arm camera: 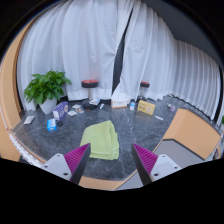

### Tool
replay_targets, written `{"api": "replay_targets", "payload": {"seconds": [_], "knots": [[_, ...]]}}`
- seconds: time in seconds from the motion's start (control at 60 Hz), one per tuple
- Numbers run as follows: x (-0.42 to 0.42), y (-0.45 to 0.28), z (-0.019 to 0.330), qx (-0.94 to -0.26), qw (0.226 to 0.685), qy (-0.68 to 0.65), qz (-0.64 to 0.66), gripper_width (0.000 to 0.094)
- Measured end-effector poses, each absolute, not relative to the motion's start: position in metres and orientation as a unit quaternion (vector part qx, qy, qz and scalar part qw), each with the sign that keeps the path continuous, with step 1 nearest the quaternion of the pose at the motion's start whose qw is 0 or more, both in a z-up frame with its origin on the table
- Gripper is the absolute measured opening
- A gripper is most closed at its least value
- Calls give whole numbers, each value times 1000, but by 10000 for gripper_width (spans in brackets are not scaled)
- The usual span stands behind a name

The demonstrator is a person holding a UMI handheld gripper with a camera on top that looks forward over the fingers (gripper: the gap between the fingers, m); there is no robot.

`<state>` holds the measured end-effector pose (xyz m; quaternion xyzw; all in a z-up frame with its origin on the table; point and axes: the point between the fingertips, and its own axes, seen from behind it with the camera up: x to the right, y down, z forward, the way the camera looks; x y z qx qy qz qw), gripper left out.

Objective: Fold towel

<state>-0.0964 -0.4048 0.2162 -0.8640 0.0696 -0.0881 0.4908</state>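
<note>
Green towel point(100, 139) lies flat on the desk point(150, 130); we hold our hand-held gripper point(111, 161) spread, ready to pinch its near edge.

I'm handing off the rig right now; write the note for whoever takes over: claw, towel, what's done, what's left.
Claw: open, holding nothing, raised above the table's near edge.
Towel: green, lying on the dark table just ahead of the fingers, nearer the left one. It looks already folded at least once into a rough rectangle; how many layers I cannot tell.
Clutter: small boxes and items sit along the table's far side beside a potted plant, apart from the towel.
Left: check the fold, then grasp an edge and fold again if needed.
</note>
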Motion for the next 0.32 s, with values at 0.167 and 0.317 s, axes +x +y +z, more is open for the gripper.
{"api": "replay_targets", "payload": {"seconds": [0.167,0.317], "knots": [[-131,-469,225,-867,485,70,-90,848],[-147,-502,231,-866,486,76,-89,848]]}}
